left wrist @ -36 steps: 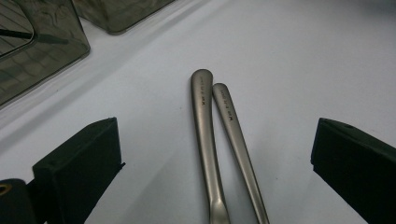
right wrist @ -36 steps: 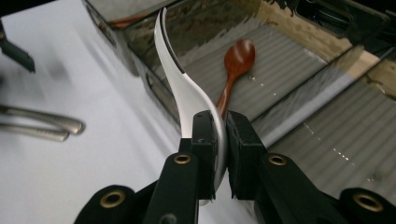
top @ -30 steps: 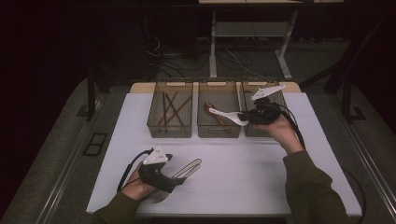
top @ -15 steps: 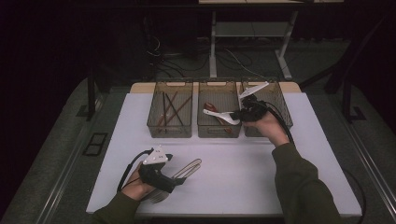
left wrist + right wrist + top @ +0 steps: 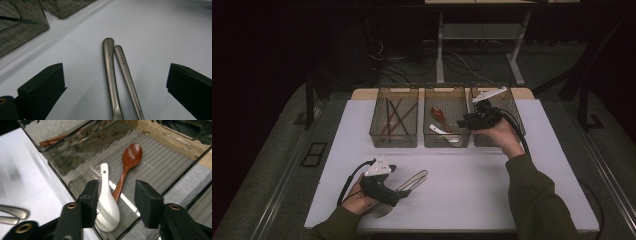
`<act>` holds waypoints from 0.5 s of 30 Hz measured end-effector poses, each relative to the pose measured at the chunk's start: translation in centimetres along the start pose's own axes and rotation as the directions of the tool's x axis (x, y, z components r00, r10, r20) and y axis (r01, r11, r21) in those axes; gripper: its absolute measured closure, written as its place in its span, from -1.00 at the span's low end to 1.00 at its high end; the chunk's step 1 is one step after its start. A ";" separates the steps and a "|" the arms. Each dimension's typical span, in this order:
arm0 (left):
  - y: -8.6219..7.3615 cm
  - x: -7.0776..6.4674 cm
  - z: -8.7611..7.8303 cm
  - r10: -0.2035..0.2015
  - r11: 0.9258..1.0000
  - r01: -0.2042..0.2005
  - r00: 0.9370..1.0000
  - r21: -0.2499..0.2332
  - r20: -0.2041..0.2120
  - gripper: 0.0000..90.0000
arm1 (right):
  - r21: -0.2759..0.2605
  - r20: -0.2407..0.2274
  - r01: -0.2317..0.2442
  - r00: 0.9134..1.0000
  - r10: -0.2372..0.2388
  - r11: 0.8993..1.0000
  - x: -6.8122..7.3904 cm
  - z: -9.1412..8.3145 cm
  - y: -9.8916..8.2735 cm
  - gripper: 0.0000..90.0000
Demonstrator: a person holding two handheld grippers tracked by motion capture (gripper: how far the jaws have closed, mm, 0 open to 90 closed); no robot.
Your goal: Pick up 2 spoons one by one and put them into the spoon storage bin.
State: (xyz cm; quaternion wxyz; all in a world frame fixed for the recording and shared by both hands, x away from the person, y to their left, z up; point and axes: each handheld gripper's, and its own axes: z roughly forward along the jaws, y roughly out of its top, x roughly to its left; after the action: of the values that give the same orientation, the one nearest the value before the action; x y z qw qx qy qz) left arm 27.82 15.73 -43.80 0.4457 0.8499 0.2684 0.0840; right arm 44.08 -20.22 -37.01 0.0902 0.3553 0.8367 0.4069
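Since the earlier frame the white ceramic soup spoon (image 5: 107,202) has gone from hanging in the right gripper (image 5: 117,195) to lying on the ribbed floor of the middle smoked-plastic bin (image 5: 447,142) — the jaws have just been opening, and the spoon sits between them, apparently loose though close to one pad. It rests beside a brown wooden spoon (image 5: 127,167), near the bin's front wall.

To finish this release well, I would open the jaws wider and lift straight up, so neither pad drags the bowl or tips it onto the wooden spoon.

At the counter's (image 5: 492,190) front edge the left gripper (image 5: 113,82) is open, its jaws well apart on either side of two grey metal cutlery handles (image 5: 117,75) — closing centred on one handle should avoid taking both.
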 end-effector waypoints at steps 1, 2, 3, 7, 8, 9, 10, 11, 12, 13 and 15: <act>0.0 0.0 0.0 -0.001 1.000 0.001 1.000 -0.001 -0.003 -0.98 | -0.008 0.000 -0.002 1.000 0.002 1.000 0.0 -0.2 -0.1 0.14; 0.0 0.0 0.0 -0.003 1.000 0.003 1.000 -0.003 -0.003 -0.98 | -0.018 -0.002 -0.005 1.000 0.005 1.000 0.0 -0.5 -0.2 0.11; 0.0 0.0 0.0 -0.005 1.000 0.005 1.000 -0.006 -0.004 -0.98 | -0.024 0.000 -0.009 1.000 0.009 1.000 0.1 -0.7 -0.3 0.09; 0.0 0.0 -0.1 -0.012 1.000 0.012 1.000 -0.006 -0.010 -0.98 | -0.030 0.004 0.001 1.000 -0.001 1.000 0.4 -1.7 -0.9 0.01; 0.0 0.1 -0.1 -0.007 1.000 0.007 1.000 -0.001 -0.012 -0.98 | -0.034 0.006 0.000 1.000 0.000 0.999 0.5 -2.0 -1.1 -0.01; 0.0 0.1 -0.1 -0.010 1.000 0.010 1.000 0.000 -0.017 -0.98 | -0.039 0.008 -0.002 1.000 0.002 0.999 0.6 -2.3 -1.4 -0.02; 0.0 0.1 -0.1 -0.016 1.000 0.016 1.000 -0.002 -0.022 -0.98 | -0.046 0.009 0.001 1.000 0.000 0.999 0.7 -2.6 -1.6 -0.03; 0.0 0.2 -0.2 -0.022 1.000 0.022 0.999 0.000 -0.030 -0.99 | -0.048 0.007 0.002 1.000 -0.002 0.999 0.7 -2.9 -1.9 -0.05; 0.1 0.2 -0.2 -0.025 1.000 0.025 0.999 0.001 -0.030 -0.99 | -0.048 0.005 -0.003 1.000 0.003 0.999 0.8 -3.2 -2.2 -0.08; 0.1 0.3 -0.2 -0.027 1.000 0.027 0.999 0.003 -0.024 -0.98 | -0.051 0.008 0.002 1.000 -0.001 0.999 0.8 -3.5 -2.5 -0.10; 0.1 0.2 -0.2 -0.029 1.000 0.029 0.999 0.006 -0.022 -0.98 | -0.061 0.006 -0.001 1.000 0.001 0.998 1.0 -4.1 -3.2 -0.16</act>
State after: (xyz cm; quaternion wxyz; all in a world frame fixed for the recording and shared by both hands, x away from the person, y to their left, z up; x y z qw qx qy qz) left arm 27.99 15.96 -43.66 0.4413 0.8463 0.2858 0.0860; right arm 39.87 -23.40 -36.63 0.1032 0.3539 0.8235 0.4312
